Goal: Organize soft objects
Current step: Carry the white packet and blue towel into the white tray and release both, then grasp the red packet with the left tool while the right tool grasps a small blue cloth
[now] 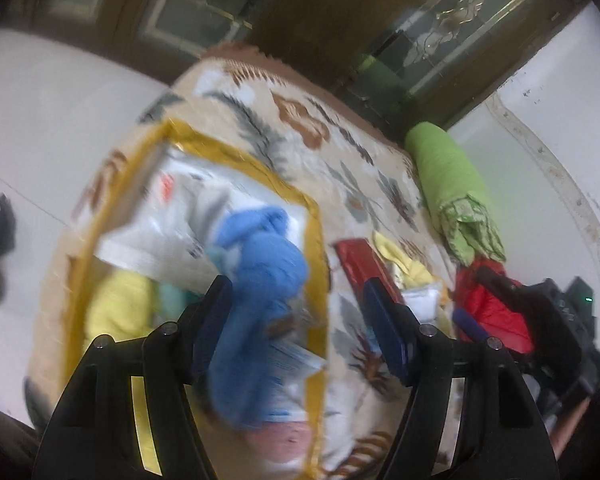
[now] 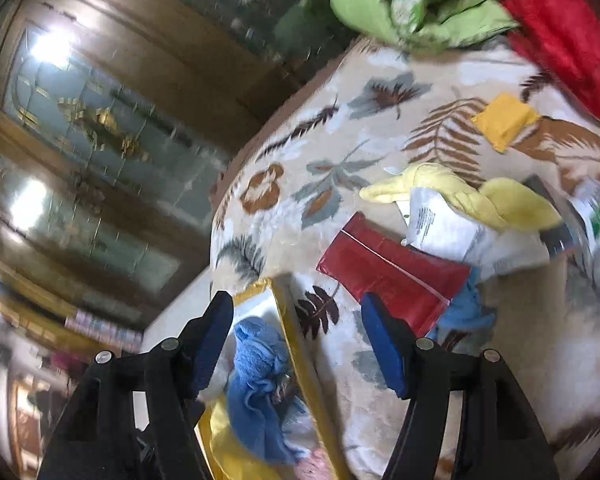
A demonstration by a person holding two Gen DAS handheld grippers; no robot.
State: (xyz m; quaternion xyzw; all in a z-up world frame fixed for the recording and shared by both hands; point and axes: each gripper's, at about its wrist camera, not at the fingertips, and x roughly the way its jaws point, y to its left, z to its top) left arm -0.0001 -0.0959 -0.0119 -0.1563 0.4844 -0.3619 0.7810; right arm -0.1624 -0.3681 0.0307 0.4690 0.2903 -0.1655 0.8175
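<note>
Blue terry towel (image 1: 256, 276) lies crumpled in yellow-rimmed bin (image 1: 316, 240); left tongs (image 1: 300, 320) and right tongs (image 2: 298, 340) spread, empty.

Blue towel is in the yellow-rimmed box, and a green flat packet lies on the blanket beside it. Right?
Not quite: the flat packet is red, not green, as the right wrist view shows. The blue towel does lie in the yellow-rimmed box, on the blanket.

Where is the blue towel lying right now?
The blue towel lies inside the yellow-rimmed bag on the floral blanket, low and centre in the left wrist view, left of the red packet.
</note>
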